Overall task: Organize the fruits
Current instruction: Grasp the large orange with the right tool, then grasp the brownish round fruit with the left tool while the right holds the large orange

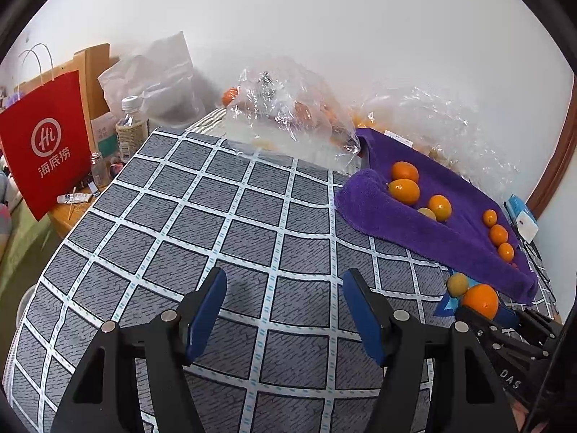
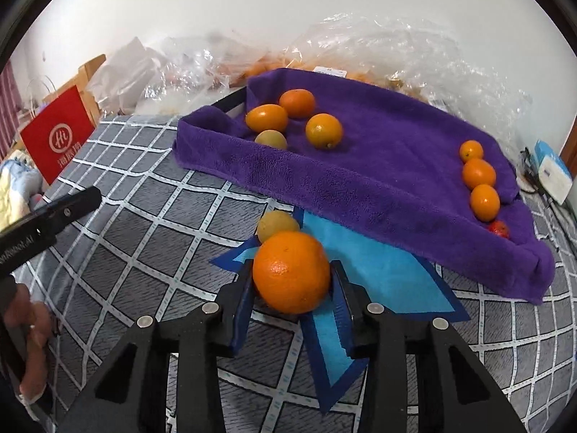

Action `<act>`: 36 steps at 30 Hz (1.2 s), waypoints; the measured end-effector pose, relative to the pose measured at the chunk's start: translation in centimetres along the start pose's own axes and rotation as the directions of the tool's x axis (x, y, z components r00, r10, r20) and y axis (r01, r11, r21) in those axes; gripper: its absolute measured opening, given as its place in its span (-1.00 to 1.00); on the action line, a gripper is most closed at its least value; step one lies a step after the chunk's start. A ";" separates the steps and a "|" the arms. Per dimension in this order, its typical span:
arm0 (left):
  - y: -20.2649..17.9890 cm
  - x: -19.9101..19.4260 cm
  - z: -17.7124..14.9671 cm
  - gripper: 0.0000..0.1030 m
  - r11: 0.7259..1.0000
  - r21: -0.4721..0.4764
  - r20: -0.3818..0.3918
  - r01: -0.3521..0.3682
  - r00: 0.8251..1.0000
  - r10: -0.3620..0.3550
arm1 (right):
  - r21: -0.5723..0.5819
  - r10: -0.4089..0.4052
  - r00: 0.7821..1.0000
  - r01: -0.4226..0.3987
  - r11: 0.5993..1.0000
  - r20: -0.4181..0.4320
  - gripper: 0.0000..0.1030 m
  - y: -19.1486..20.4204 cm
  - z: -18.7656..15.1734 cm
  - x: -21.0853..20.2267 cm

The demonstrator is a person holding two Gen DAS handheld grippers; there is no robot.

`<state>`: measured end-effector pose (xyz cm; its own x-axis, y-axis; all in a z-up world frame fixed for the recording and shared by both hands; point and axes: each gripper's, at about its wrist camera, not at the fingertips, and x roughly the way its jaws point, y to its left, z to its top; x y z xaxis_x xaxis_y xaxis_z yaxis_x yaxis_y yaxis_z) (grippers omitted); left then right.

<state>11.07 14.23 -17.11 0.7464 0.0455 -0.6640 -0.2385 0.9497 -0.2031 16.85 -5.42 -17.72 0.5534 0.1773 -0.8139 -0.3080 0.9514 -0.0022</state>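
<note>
My right gripper (image 2: 293,281) is shut on a large orange (image 2: 291,272) just above a blue star-shaped paper (image 2: 368,274). A yellowish fruit (image 2: 277,224) lies right behind it on the paper. A tray draped in a purple towel (image 2: 378,166) holds several small oranges at its left end (image 2: 323,130) and a row of oranges at its right end (image 2: 479,173), with a small red fruit (image 2: 499,229) at the near corner. My left gripper (image 1: 285,290) is open and empty over the checked cloth (image 1: 216,223). The held orange (image 1: 479,300) shows at the right of the left wrist view.
Clear plastic bags with more fruit (image 1: 288,115) lie along the wall behind the tray. A red paper bag (image 1: 47,144) and a bottle (image 1: 131,126) stand off the table's left edge. A white and blue box (image 2: 553,169) sits at the far right.
</note>
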 end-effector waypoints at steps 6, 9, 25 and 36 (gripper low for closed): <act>-0.1 -0.2 0.0 0.26 1.000 0.010 0.007 0.013 1.000 -0.013 | 0.001 -0.044 0.998 0.044 0.999 0.045 -0.24 -1.9 -1.1 -2.9; -0.2 -0.2 0.0 0.26 1.000 0.013 0.007 0.026 1.000 -0.026 | 0.033 -0.065 0.997 0.063 0.997 0.048 -0.24 -4.1 -2.1 -4.0; -1.7 -0.6 -0.2 0.28 0.994 0.079 0.020 0.077 0.997 -0.079 | 0.220 -0.130 0.991 0.121 0.968 0.027 -0.24 -10.5 -4.8 -3.8; -1.1 0.2 -0.1 0.27 0.996 0.032 -0.021 0.088 0.996 -0.088 | 0.247 -0.133 0.991 0.124 0.961 0.019 -0.24 -11.0 -5.1 -3.8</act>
<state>11.45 13.14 -17.12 0.7509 -0.0446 -0.6590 -0.1516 0.9595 -0.2376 14.21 -17.83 -17.58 0.6039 0.0539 -0.7952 -0.0360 0.9985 0.0403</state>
